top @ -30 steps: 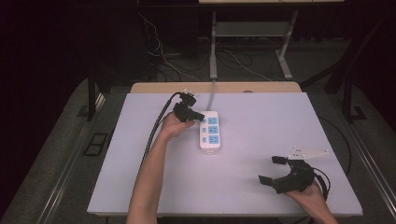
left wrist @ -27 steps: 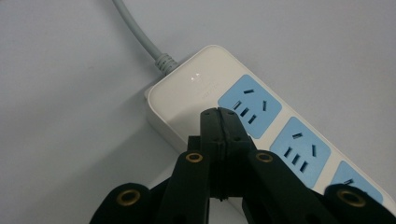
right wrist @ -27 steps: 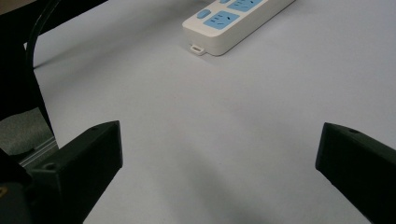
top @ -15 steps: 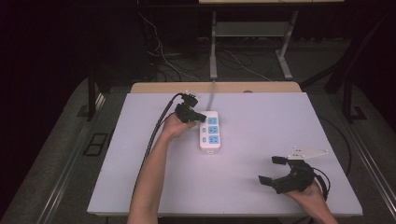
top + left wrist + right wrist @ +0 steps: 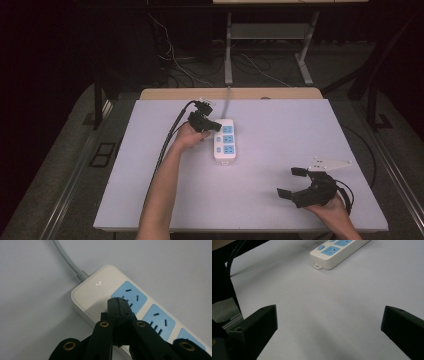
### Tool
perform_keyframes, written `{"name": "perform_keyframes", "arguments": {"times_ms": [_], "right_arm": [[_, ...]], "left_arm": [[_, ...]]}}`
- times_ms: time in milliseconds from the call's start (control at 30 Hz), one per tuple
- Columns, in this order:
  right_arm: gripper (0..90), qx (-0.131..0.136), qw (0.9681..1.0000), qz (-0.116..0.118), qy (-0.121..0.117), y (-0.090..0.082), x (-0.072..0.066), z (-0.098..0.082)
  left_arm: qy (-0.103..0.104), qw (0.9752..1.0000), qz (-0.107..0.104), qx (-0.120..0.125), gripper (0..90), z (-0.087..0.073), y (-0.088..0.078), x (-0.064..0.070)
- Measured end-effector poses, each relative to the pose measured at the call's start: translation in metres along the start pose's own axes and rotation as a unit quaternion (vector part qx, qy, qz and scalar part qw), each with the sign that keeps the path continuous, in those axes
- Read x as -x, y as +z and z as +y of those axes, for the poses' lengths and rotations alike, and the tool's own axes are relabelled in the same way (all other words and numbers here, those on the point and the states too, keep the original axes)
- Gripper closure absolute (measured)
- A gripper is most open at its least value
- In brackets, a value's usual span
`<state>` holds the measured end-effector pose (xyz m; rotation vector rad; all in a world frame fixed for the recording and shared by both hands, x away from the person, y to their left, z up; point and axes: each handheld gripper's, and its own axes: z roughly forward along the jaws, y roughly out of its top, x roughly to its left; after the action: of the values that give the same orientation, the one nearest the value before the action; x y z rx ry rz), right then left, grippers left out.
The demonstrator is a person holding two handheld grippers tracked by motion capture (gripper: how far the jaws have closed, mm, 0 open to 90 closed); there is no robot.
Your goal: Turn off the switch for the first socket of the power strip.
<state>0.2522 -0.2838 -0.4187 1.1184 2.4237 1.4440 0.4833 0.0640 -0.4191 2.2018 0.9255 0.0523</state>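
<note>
Barely anything has shifted over the last second — the left gripper [image 5: 117, 303] keeps its jaws pressed together, empty, tips down on the white power strip [image 5: 224, 140] at its cable end, apparently by the switch, so I judge the press is still under way. That strip lies near the middle of the table [image 5: 150, 200], toward the far edge: smooth glossy plastic with rounded corners, three pale-blue socket faces and a ribbed grey cord [image 5: 65, 258]. Near the front right corner the right gripper [image 5: 296, 182] hovers with matte black jaws spread wide — holding nothing.
</note>
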Motion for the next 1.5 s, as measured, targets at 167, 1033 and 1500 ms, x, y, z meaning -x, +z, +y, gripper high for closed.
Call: {"name": "perform_keyframes", "arguments": {"times_ms": [167, 1033, 1500], "right_arm": [[0.4, 0.0, 1.0, 0.0, 0.001, 0.0, 0.0, 0.0], [0.4, 0.008, 1.0, -0.002, 0.004, -0.004, 0.001, 0.001], [0.4, 0.008, 1.0, -0.002, 0.002, -0.003, 0.002, 0.001]], "left_arm": [[0.002, 1.0, 0.005, -0.007, 89.6, 0.002, 0.0, 0.001], [-0.015, 0.9998, 0.004, 0.017, 89.4, 0.005, -0.006, 0.008], [0.016, 0.9992, 0.021, 0.03, 89.3, 0.01, -0.03, 0.019]]}}
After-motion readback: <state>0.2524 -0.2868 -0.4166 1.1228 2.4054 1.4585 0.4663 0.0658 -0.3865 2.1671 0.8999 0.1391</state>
